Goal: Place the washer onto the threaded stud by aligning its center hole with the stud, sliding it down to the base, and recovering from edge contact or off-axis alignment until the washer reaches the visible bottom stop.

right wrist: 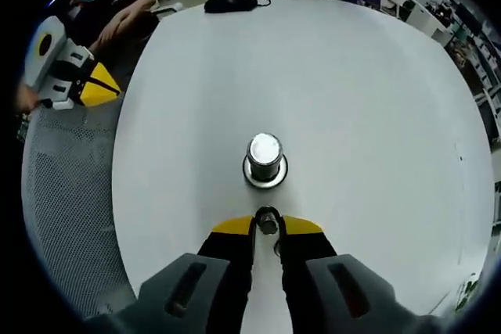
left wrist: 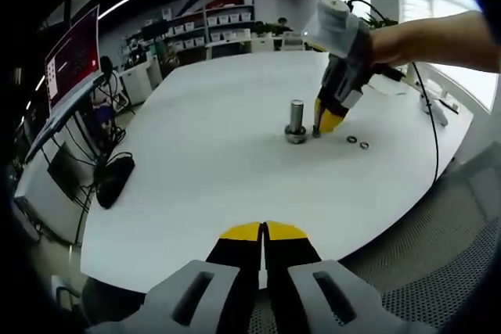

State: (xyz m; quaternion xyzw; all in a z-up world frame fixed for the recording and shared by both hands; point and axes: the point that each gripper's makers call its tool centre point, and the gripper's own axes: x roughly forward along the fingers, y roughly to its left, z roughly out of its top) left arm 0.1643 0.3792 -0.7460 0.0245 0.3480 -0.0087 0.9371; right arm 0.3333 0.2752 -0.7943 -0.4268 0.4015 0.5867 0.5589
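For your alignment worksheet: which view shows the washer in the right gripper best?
The right gripper view: the washer sits large between the right gripper tips, just short of the stud. In the left gripper view that gripper's tips hide it beside the stud.

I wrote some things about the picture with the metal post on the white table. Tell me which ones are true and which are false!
1. The right gripper is holding a washer between its tips. True.
2. The washer is already sitting down on the stud. False: it is beside the stud, in the gripper's tips.
3. Two spare washers lie on the table near the stud. True.
4. The left gripper is wide open. False: its jaws are closed together, with nothing in them.
5. The stud has fallen over. False: it stands upright.
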